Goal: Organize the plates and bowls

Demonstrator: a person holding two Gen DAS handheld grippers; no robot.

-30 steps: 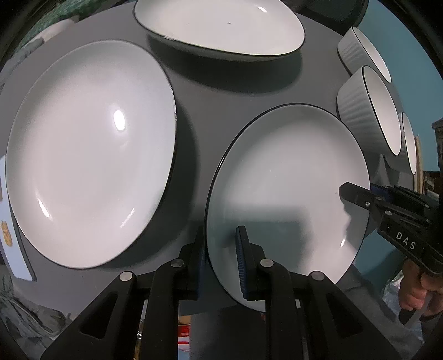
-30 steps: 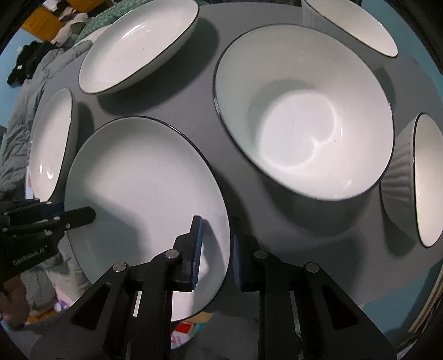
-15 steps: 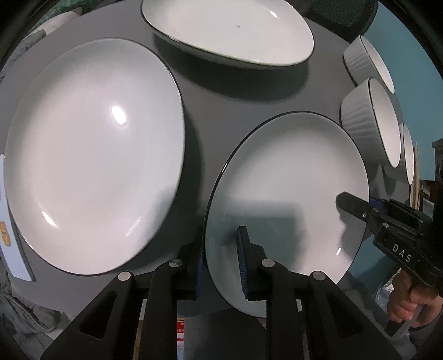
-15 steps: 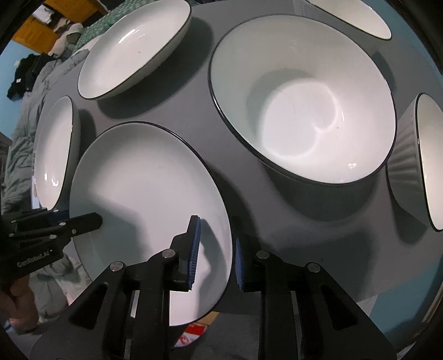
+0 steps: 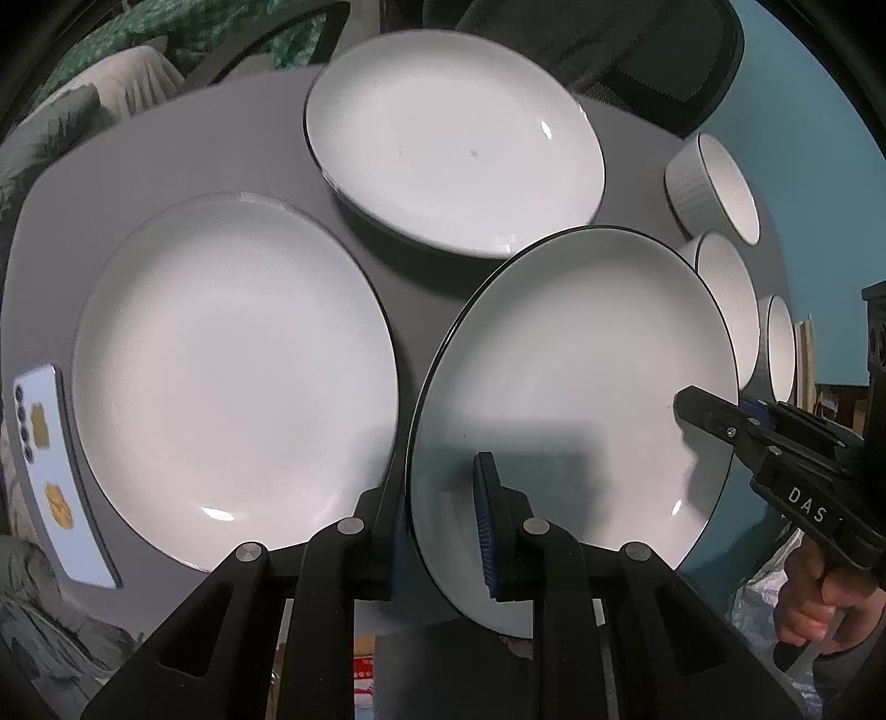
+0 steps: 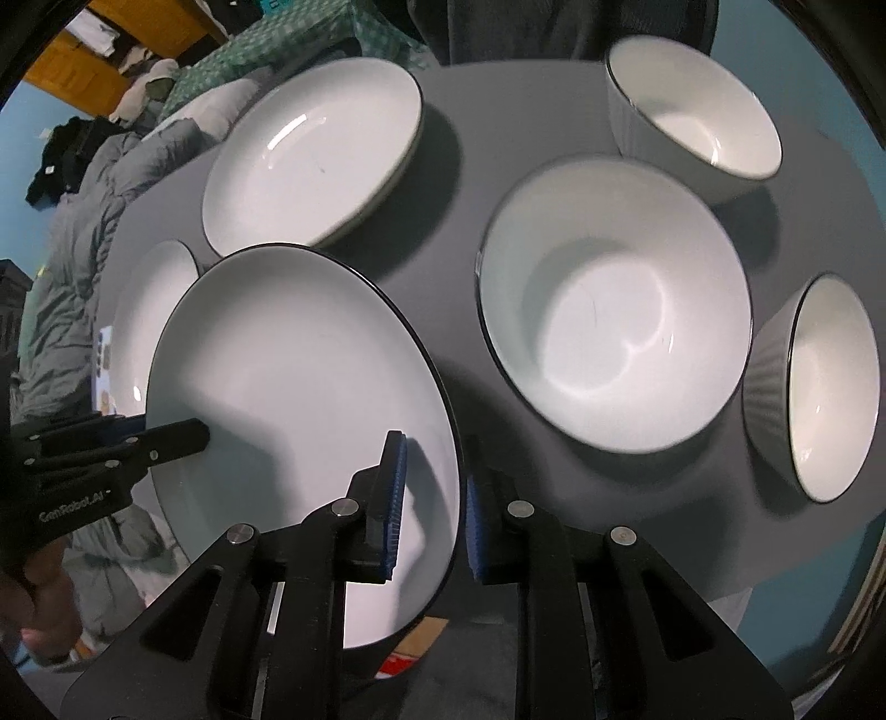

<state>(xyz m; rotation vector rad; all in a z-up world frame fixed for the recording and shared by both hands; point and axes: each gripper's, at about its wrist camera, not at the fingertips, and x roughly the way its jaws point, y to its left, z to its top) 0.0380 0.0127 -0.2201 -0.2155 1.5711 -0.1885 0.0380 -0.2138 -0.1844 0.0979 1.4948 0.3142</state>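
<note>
Both grippers hold one white plate with a dark rim [image 5: 576, 376] [image 6: 288, 382] lifted off the grey table [image 5: 404, 288]. My left gripper [image 5: 440, 515] is shut on its left rim, and my right gripper [image 6: 429, 498] is shut on its right rim. Each gripper shows in the other's view, at the opposite edge of the plate. A large flat plate [image 5: 232, 382] lies to the left. A deep plate [image 5: 454, 144] [image 6: 310, 149] sits behind. A wide bowl [image 6: 614, 304] stands to the right, with ribbed bowls [image 6: 692, 111] [image 6: 819, 387] around it.
A pale phone [image 5: 55, 476] lies at the table's left edge beside the large plate. A dark chair back [image 5: 609, 44] stands behind the table. Bedding and clothes [image 6: 83, 183] lie beyond the far left. A person's hand [image 5: 819, 598] grips the right tool.
The held plate has risen off the table and shifted toward the large flat plate. More of the table and the far deep plate now shows beneath both cameras.
</note>
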